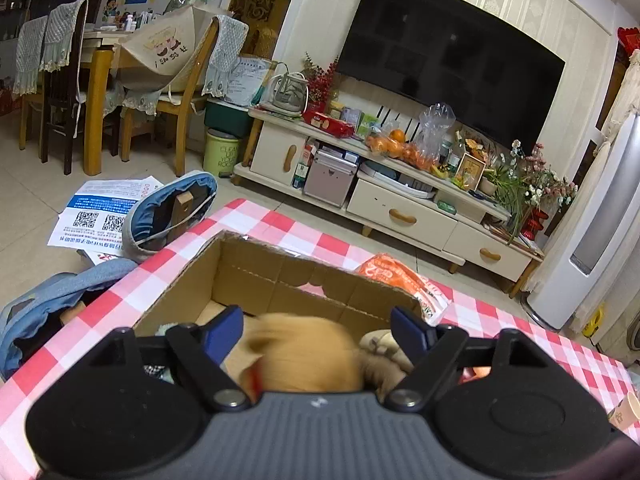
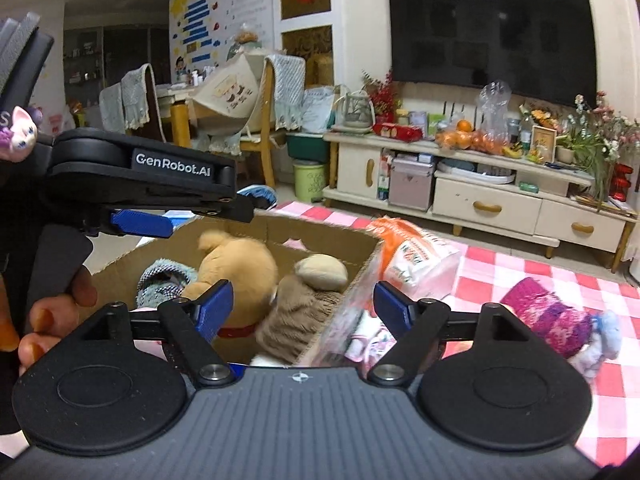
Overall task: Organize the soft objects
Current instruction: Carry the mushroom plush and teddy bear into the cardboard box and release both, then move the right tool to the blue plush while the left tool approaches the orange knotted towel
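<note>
At the far left of the right wrist view, a person's hand wraps the black handle of the left gripper, which reaches in sideways over the near-left corner of an open brown cardboard box; its blue-padded jaws stand apart with nothing pressed between them, and in its own view the blurred toy below sits between the blue fingers without being pinched. The box rests on a table covered with a red-and-white checked cloth. Inside it, from left to right, lie a grey-blue fuzzy plush piece with a checked patch, a tan plush bear with a red collar, and a brown shaggy plush toy with a pale beige rounded head. The right gripper hangs over the box's near-right side, jaws released and wide, holding nothing. Against the box's right wall leans a clear plastic packet with orange print, with a pink-and-white soft item below it, partly hidden by the gripper. Further right on the cloth lies a magenta knitted soft toy with a pale blue end, well apart from the box.
</note>
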Tool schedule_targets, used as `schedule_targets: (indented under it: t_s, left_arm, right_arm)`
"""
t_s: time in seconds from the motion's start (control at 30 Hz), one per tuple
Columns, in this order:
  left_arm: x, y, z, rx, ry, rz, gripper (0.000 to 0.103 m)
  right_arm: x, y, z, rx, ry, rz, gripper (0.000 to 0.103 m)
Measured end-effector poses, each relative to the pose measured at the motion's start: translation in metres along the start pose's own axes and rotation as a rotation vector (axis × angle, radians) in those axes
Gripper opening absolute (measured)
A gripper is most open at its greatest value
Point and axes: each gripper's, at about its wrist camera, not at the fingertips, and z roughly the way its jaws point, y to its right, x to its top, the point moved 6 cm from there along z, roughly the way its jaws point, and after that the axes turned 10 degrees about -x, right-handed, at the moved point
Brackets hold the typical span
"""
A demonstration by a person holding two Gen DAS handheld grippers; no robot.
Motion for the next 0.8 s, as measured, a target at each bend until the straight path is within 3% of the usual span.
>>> schedule_targets:
  t_s: [0.1,0.4,0.8]
  left_arm:
    - [0.000,0.002,-0.001,-0.004,0.005,-0.001,0.082]
    - [-0.002,0.016,0.000,-0.009,-0.001,0.021,0.100]
    - [-0.013,0.039,0.005,-0.014,-0.037,0.069,0.102]
  right_arm:
    - [0.001,0.011,-0.014,-0.016,0.016,0.022,0.100]
    - [-0.007,0.035,-0.032,-0.072,0.019,0.083,0.103]
    - [-0.022,0.056,-0.033,-0.115,0.002,0.210,0.103]
